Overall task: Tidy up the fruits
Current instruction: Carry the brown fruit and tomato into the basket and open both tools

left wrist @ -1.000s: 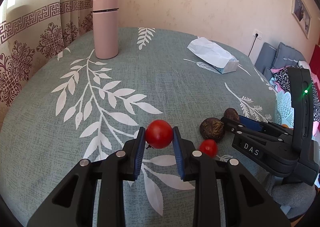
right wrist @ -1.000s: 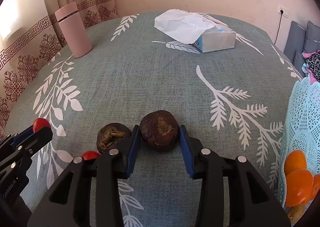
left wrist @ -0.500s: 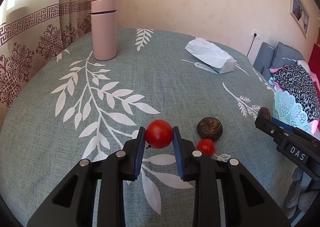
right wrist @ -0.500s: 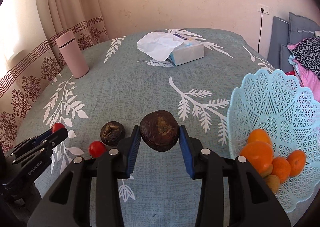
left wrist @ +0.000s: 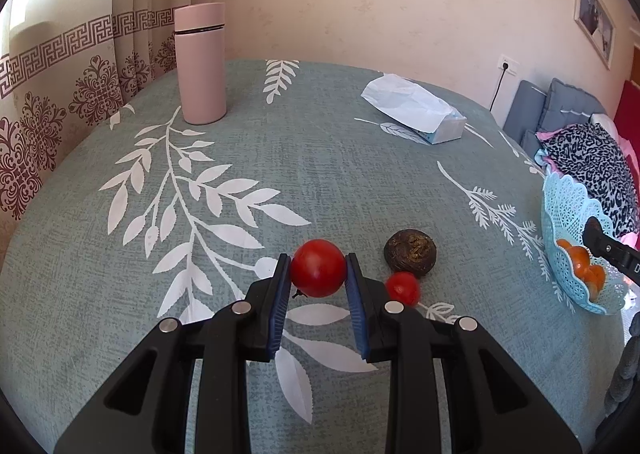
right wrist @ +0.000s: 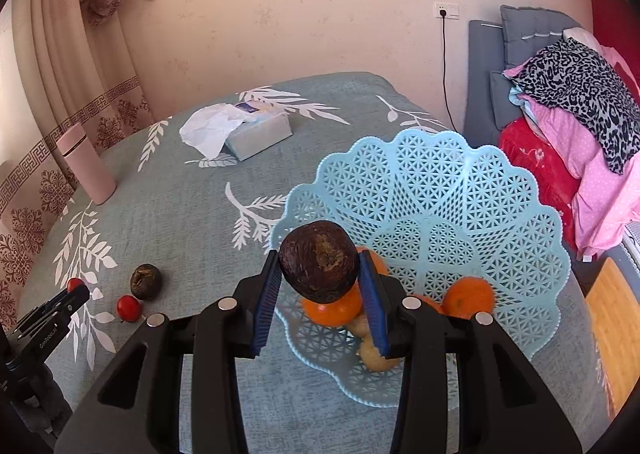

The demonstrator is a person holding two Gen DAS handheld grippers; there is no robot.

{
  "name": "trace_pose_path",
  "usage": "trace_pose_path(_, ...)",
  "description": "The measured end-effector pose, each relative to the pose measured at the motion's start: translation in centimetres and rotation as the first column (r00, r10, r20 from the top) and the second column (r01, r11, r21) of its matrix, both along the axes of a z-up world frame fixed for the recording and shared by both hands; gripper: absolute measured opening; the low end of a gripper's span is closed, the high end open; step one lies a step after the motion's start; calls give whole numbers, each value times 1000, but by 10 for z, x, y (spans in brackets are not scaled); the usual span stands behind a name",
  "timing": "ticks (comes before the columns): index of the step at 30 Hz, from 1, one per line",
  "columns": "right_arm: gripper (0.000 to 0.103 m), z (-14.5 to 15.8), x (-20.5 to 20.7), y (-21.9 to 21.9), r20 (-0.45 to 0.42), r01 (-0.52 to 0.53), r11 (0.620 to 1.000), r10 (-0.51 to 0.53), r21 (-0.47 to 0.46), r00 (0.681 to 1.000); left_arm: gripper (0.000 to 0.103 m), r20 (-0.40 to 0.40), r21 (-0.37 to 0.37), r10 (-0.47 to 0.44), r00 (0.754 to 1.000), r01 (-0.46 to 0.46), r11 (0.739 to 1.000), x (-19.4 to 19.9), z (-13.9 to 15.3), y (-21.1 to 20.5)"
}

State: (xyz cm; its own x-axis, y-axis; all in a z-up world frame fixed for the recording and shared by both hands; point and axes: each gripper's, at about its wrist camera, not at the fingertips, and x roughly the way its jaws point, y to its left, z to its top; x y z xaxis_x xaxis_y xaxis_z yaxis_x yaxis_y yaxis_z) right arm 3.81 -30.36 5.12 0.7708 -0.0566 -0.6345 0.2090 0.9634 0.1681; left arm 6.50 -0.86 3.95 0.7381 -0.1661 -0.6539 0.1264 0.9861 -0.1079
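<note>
My left gripper is shut on a red tomato just above the tablecloth. A smaller red tomato and a dark brown wrinkled fruit lie on the cloth to its right. My right gripper is shut on another dark brown fruit and holds it above the near left side of the light blue lattice basket. The basket holds several oranges and small yellowish fruits. The basket also shows at the right edge of the left wrist view.
A pink flask stands at the far left of the round table. A tissue box lies at the back. A bed with piled clothes is beyond the table on the right. A wooden surface lies right of the basket.
My right gripper has carried the brown fruit rightward, from over the cloth to above the basket. My left gripper has stayed shut on the tomato, nearly in place.
</note>
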Motion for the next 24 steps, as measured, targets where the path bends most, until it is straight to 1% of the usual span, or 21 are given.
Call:
trace_pose_path(7,41,-5,-8,-28,-10,80,996,-80,26,997,27,4,12,-6,1000,6,1000,-1,-1,-4)
trace_pose_path(8,42,-5,-9,-31,-7,90,995,-90,33,996,27,5,14,-7,1000,7,1000,-2,-1,-4)
trace_pose_path(10,51,-4,-13,-36,4,106,993,-107,46,994,27,7,17,-9,1000,9,1000,-2,-1,-5)
trace_pose_path(16,51,0,-29,-46,36,121,991,-123,59,992,27,15,22,-21,1000,21,1000,-4,5,-11)
trace_pose_path(24,51,-1,-53,-61,84,156,987,-160,48,984,27,10,25,-79,997,78,997,-7,15,-35)
